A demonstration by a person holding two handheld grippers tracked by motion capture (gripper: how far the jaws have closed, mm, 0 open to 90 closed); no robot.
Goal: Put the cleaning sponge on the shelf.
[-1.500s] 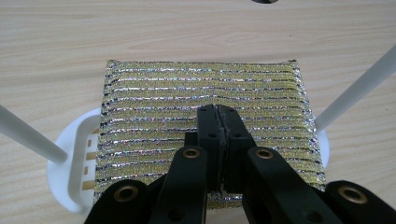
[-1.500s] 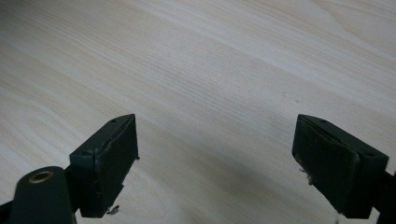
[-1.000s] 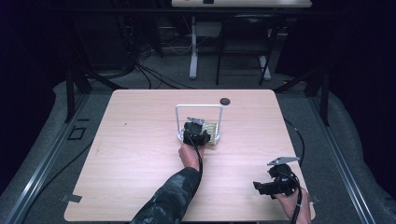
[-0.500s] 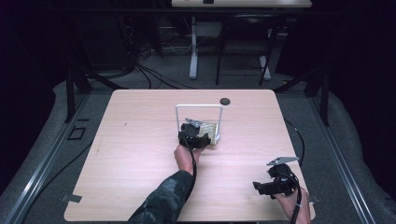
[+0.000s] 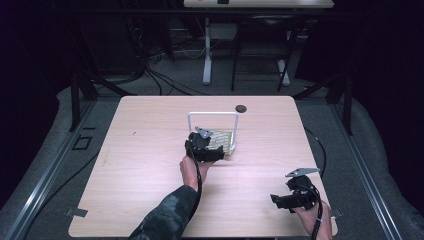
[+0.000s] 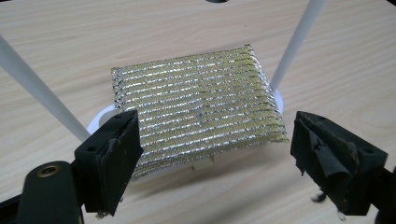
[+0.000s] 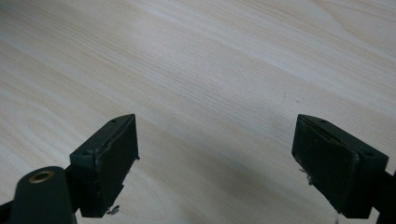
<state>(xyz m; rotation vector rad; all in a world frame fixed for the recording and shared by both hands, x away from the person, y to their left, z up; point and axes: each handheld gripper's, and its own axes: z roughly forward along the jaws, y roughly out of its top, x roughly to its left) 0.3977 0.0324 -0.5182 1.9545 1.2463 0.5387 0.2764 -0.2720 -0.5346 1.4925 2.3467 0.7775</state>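
Note:
A gold and silver ribbed pad point(image 6: 198, 109) lies flat on the white base point(image 6: 100, 119) of a white arched stand point(image 5: 212, 114) at the middle of the table. My left gripper point(image 5: 212, 145) hovers just in front of the pad point(image 5: 222, 141), on the person's side. Its jaws have just been opening; in the left gripper view the left gripper point(image 6: 215, 122) is open, its pads apart from the pad's near edge and gripping nothing. My right gripper point(image 5: 280, 201) rests at the table's near right corner. In its own view the right gripper point(image 7: 215, 122) is open over bare wood.
Two white posts point(image 6: 299, 42) of the stand rise on either side of the pad. A small black round thing point(image 5: 241, 108) sits near the wooden table's point(image 5: 150, 150) far edge. A cable trails from each gripper toward the person.
My left gripper has drawn back a little from the stand toward the person and risen slightly. The pad stays on the stand's base. The right gripper has kept still.

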